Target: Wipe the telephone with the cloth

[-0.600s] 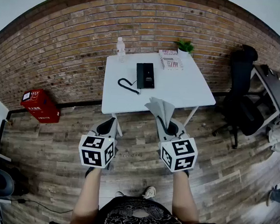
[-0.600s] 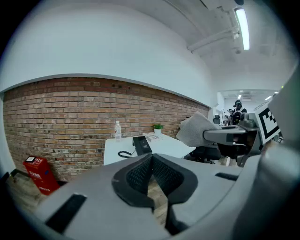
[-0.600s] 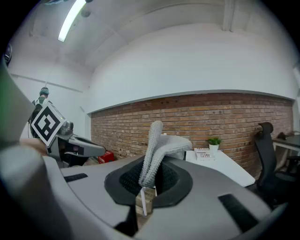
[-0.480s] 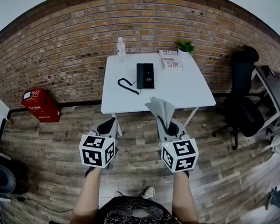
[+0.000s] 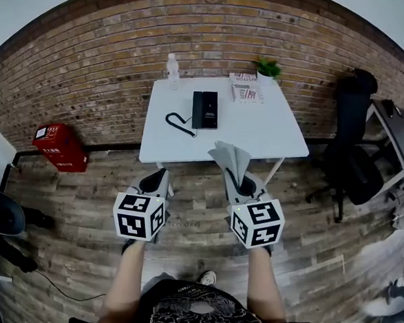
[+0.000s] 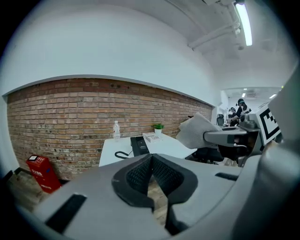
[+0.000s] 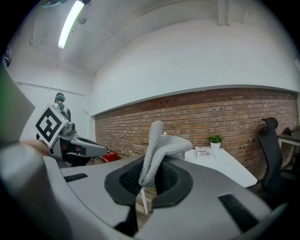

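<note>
A black telephone [image 5: 205, 109] with a coiled cord [image 5: 178, 124] lies on the white table [image 5: 259, 130] ahead of me, well beyond both grippers. The left gripper view also shows the telephone [image 6: 138, 145]. My right gripper [image 5: 234, 173] is shut on a folded grey cloth [image 5: 230, 158] that stands up out of its jaws, and its own view shows the cloth [image 7: 157, 147] pinched there. My left gripper [image 5: 160, 174] hangs beside it over the floor. Its jaws meet at the tips with nothing between them. Both grippers are short of the table's near edge.
On the table's far side stand a water bottle [image 5: 172, 69], a small potted plant [image 5: 267, 68] and a stack of books [image 5: 246, 90]. A red box [image 5: 59, 147] sits on the floor by the brick wall. A black office chair [image 5: 351, 150] stands at the right.
The head view has shifted a little: the table and telephone now sit slightly further left. Both grippers keep their pose, the cloth still in the right one.
</note>
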The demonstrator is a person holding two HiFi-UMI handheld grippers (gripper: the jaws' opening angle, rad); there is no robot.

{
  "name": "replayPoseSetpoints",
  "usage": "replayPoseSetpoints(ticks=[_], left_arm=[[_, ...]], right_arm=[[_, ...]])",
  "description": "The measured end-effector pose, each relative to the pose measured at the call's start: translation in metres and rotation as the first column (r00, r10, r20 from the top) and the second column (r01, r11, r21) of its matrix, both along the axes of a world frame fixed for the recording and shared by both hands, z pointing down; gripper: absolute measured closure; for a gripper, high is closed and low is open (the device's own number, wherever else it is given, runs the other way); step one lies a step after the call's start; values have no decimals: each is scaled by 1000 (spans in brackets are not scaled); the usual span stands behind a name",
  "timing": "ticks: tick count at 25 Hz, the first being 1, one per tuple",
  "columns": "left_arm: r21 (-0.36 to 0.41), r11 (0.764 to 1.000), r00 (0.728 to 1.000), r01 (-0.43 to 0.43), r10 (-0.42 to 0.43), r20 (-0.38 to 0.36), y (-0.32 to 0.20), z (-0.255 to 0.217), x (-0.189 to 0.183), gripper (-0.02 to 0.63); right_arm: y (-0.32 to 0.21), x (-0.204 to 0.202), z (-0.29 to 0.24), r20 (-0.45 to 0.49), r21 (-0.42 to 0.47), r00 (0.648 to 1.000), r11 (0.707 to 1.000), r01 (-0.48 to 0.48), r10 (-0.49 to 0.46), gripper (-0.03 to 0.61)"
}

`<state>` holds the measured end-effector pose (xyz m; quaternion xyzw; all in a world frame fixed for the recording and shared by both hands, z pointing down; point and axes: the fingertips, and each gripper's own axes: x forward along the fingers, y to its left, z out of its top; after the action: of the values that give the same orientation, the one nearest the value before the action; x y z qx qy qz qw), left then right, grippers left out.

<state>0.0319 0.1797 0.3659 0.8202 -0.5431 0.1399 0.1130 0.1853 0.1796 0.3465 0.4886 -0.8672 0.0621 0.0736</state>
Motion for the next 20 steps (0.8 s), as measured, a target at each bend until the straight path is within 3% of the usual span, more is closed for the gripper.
replayPoseSetpoints(ticks=[11, 20], left_arm=[[-5, 1000, 999, 31, -31, 7, -21, 9, 9, 607], [-31, 1000, 1000, 0, 0, -16, -94, 30, -4, 607]], right_arm=[[-24, 12, 13, -3, -19, 999, 999, 33, -33, 566], [-90, -4, 31, -49, -54, 999, 999, 9, -12, 566]])
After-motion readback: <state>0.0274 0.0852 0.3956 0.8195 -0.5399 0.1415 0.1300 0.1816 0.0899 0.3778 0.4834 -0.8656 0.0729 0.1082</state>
